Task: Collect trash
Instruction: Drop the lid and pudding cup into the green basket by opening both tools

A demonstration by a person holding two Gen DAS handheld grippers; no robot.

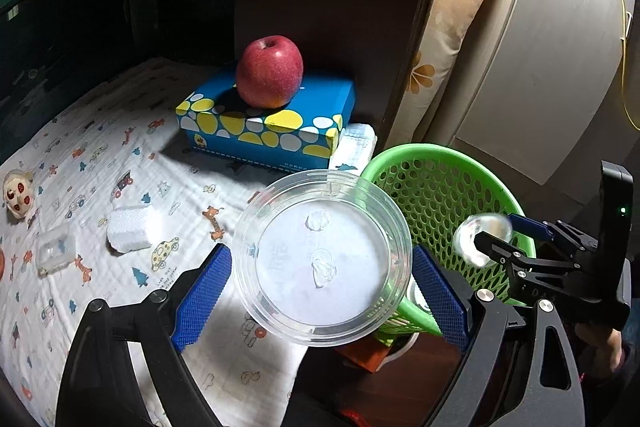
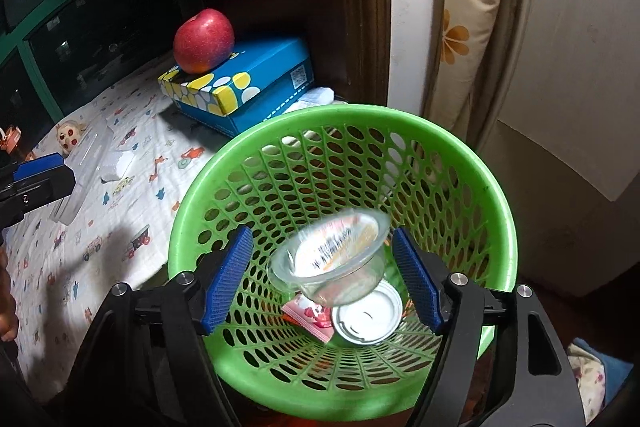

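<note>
My left gripper [image 1: 322,291] is shut on a clear round plastic lid [image 1: 322,257], held between its blue pads beside the green mesh basket [image 1: 436,163]. My right gripper [image 2: 322,279] is open over the basket [image 2: 344,119]. A small clear plastic cup [image 2: 336,259], blurred, is in the air between its pads, touching neither. The same cup [image 1: 482,239] shows at the right gripper's tips in the left wrist view. In the basket lie a round metal lid [image 2: 368,319] and a pink wrapper [image 2: 310,315].
A red apple [image 1: 269,71] sits on a blue tissue box [image 1: 276,119] on the printed cloth [image 1: 100,155]. A white foam block [image 1: 132,227], a clear small box [image 1: 56,249] and a small doll head [image 1: 18,193] lie on the cloth. A pillow [image 1: 452,27] leans at the right.
</note>
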